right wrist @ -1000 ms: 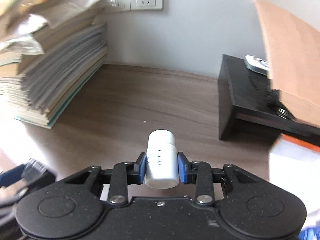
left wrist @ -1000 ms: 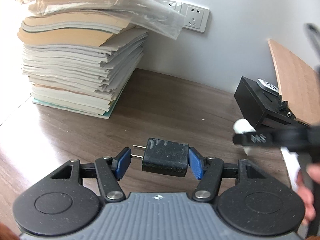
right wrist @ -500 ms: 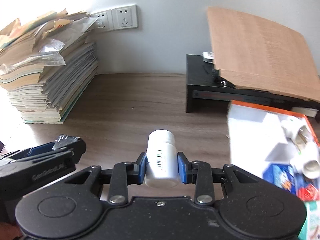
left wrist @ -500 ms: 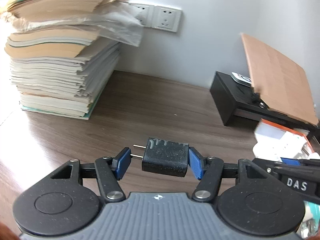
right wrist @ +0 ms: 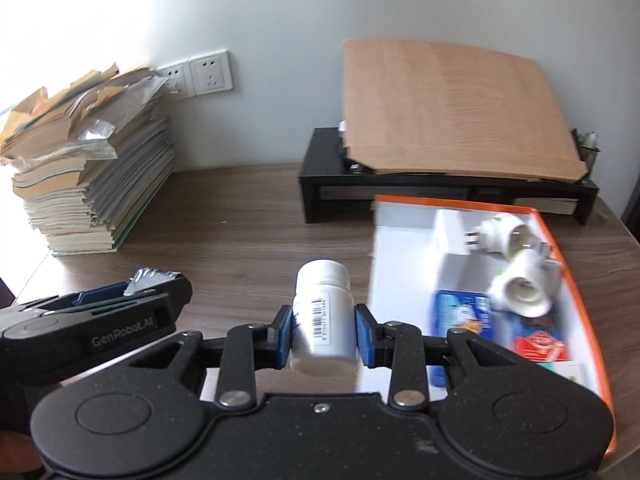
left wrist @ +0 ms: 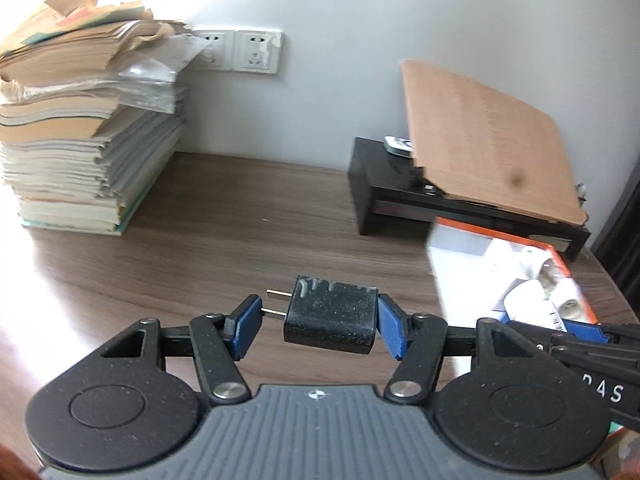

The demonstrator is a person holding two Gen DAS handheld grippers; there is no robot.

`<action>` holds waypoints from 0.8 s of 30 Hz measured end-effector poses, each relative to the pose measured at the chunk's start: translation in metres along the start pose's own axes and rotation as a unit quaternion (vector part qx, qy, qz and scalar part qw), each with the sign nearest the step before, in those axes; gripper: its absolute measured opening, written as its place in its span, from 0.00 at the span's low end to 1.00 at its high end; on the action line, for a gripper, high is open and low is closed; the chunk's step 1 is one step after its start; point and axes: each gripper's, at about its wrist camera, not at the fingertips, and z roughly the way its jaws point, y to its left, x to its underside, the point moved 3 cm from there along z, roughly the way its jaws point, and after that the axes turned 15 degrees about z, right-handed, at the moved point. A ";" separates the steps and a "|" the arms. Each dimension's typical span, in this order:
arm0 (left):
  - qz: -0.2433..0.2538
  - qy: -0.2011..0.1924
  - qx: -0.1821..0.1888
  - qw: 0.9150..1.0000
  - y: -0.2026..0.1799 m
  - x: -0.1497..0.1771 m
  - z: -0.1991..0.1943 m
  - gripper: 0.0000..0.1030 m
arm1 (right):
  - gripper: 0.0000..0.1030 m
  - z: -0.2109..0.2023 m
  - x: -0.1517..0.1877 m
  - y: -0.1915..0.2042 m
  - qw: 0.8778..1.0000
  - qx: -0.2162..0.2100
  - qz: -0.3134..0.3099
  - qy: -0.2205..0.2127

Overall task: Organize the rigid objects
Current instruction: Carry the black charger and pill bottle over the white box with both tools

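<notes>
My left gripper [left wrist: 320, 324] is shut on a black plug adapter [left wrist: 332, 322]; its prongs press the left pad and its body meets the right pad. It hangs above the brown table [left wrist: 240, 248]. The right gripper [right wrist: 322, 336] is shut on a white pill bottle [right wrist: 323, 312] with a barcode label, held upright near the left edge of an orange-rimmed white box [right wrist: 452, 202]. Inside the box lie white lamp sockets [right wrist: 520, 290], a blue packet [right wrist: 460, 312] and a red packet [right wrist: 540, 350]. The box [left wrist: 460, 240] also shows in the left wrist view, right of the adapter.
A tall stack of books and papers [right wrist: 92, 184] stands at the back left under wall sockets [right wrist: 210, 74]. A black stand [right wrist: 400, 192] carrying a leaning wooden board [right wrist: 452, 112] sits behind the box. The left gripper's body [right wrist: 120, 320] is just left of the bottle.
Both views have pulled back and swung right, bringing the orange-rimmed box into sight beside the grippers. The adapter and the bottle stay held as before.
</notes>
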 end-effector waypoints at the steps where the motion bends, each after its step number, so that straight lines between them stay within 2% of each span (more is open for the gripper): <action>1: 0.000 0.002 0.002 1.000 -0.009 0.000 -0.002 0.60 | 0.39 -0.005 -0.001 -0.009 1.000 0.000 0.002 -0.001; 16: 0.046 -0.007 0.042 0.998 -0.132 -0.013 -0.015 0.61 | 0.39 -0.057 -0.019 -0.141 0.998 0.038 0.038 -0.027; 24: 0.069 -0.006 0.061 0.996 -0.171 -0.014 -0.010 0.61 | 0.39 -0.068 -0.021 -0.183 0.996 0.053 0.058 -0.034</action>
